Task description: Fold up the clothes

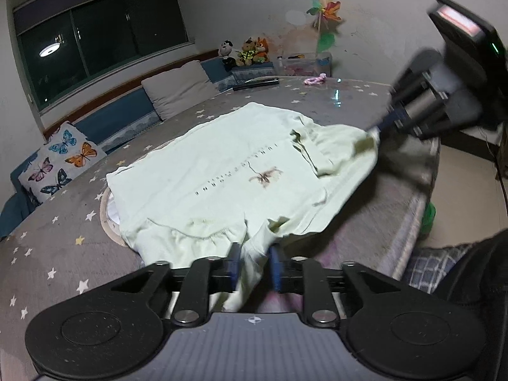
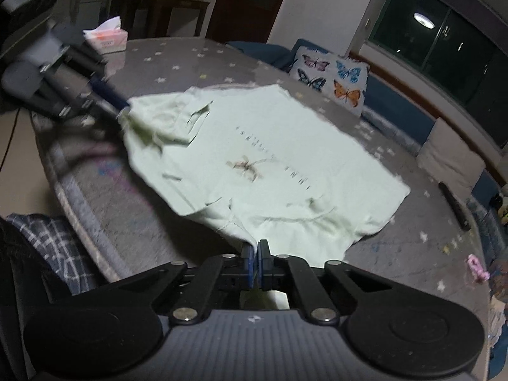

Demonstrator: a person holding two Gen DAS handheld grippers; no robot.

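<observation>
On table (image 1: 47,254), shirt (image 1: 222,165) between both claws

1 tee (image 1: 222,165), 2 grippers (image 1: 254,265) (image 2: 256,262), 3 plushies (image 1: 246,51) (by wall), 2 pillows (image 1: 60,163).

No text legible. The shirt (image 1: 222,158) carries a row of small dark letters beside a brown insect motif, too small and blurred to read in either view.

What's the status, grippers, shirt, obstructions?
Left hand-held gripper pinching shirt edge, right hand-held gripper shut on another edge. Pale green shirt part-lifted off table. Nothing blocking.
</observation>
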